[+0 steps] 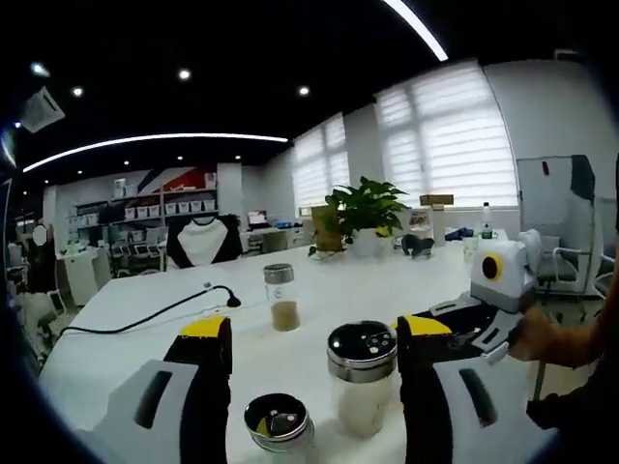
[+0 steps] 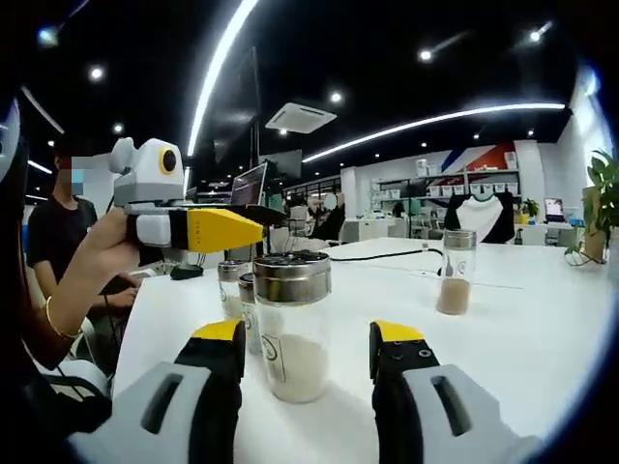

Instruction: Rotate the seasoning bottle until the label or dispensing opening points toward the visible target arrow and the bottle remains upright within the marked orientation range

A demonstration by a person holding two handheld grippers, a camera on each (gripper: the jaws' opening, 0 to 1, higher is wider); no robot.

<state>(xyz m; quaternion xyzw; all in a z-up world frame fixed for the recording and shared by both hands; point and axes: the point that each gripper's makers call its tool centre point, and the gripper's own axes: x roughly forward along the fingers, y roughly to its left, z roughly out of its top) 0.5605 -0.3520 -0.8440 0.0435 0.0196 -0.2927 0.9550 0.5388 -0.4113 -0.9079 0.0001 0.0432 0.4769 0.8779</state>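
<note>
White table (image 2: 542, 329) carries the clear glass seasoning bottle with a steel shaker lid (image 2: 293, 324) upright between the right tool (image 2: 306, 350)'s apart jaws, the left tool (image 1: 314, 348) likewise apart beside it: approach step, calling for a squeeze, then a twist.

A potted plant (image 1: 366, 215) and black cable (image 1: 145, 316) — both on the white table (image 1: 387, 280).

Open office, dark ceiling, bright windows.
Blinds (image 1: 445, 145) cover the windows; a curved light strip (image 1: 145, 143) glows above shelves (image 1: 145, 208); a potted plant (image 1: 366, 215) stands on the white counter (image 1: 338, 280).
</note>
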